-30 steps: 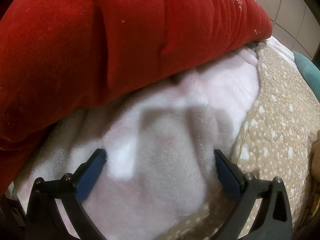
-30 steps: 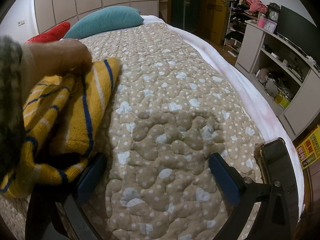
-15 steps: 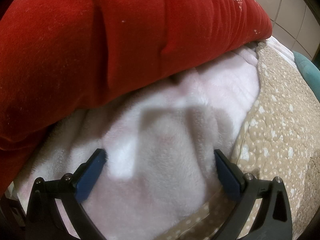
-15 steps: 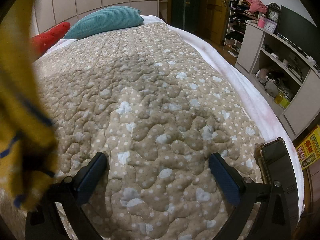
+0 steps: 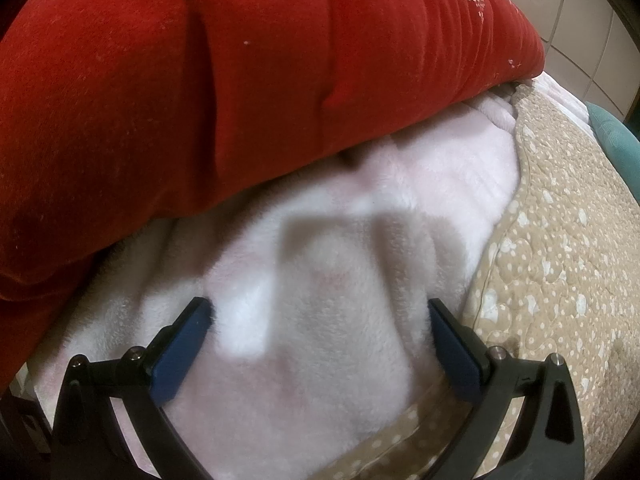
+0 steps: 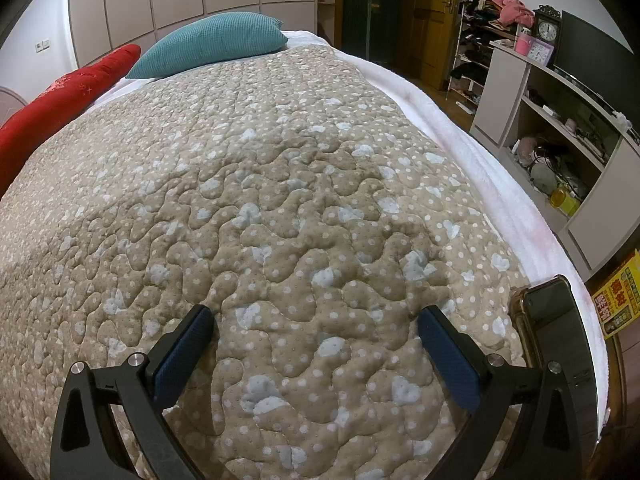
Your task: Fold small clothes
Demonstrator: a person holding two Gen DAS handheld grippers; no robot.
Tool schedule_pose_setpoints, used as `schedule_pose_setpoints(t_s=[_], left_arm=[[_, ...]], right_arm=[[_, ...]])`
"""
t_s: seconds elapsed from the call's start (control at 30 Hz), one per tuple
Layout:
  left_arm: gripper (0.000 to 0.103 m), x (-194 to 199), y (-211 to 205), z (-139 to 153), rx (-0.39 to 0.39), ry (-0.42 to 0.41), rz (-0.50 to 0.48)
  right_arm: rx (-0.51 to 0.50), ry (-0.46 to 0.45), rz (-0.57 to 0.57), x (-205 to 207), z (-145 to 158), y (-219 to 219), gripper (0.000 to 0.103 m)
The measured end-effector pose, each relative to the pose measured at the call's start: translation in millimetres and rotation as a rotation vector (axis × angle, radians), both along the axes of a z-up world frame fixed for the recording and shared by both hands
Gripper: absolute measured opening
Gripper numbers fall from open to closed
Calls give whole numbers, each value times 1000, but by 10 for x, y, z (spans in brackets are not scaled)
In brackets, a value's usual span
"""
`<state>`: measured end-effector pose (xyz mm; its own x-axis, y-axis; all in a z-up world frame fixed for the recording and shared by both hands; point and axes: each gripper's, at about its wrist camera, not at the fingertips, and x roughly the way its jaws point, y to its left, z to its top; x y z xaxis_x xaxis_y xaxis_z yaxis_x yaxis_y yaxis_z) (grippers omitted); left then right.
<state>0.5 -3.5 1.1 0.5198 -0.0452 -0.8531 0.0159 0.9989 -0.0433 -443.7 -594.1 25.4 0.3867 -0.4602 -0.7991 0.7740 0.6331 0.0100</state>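
The left gripper (image 5: 320, 320) rests with fingers spread wide and empty over a pale pink fleece blanket (image 5: 340, 280), a red pillow (image 5: 240, 80) behind it. The right gripper (image 6: 314, 330) has fingers wide and empty above the beige quilt (image 6: 280, 184); a teal pillow (image 6: 216, 44) lies farther back. No small clothes show in either view.

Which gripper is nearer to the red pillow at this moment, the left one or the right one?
Left. The left gripper sits open on the pink fleece blanket right below the red pillow. The right gripper, also open, is far down the quilt from it.
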Motion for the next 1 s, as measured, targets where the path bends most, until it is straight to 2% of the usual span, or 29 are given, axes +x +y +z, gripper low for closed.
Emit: schedule_pose_setpoints(t_s=[1.0], left_arm=[[103,13,22,-10,-1,1,0]], right_arm=[[0,0,0,-1,2,1,103]])
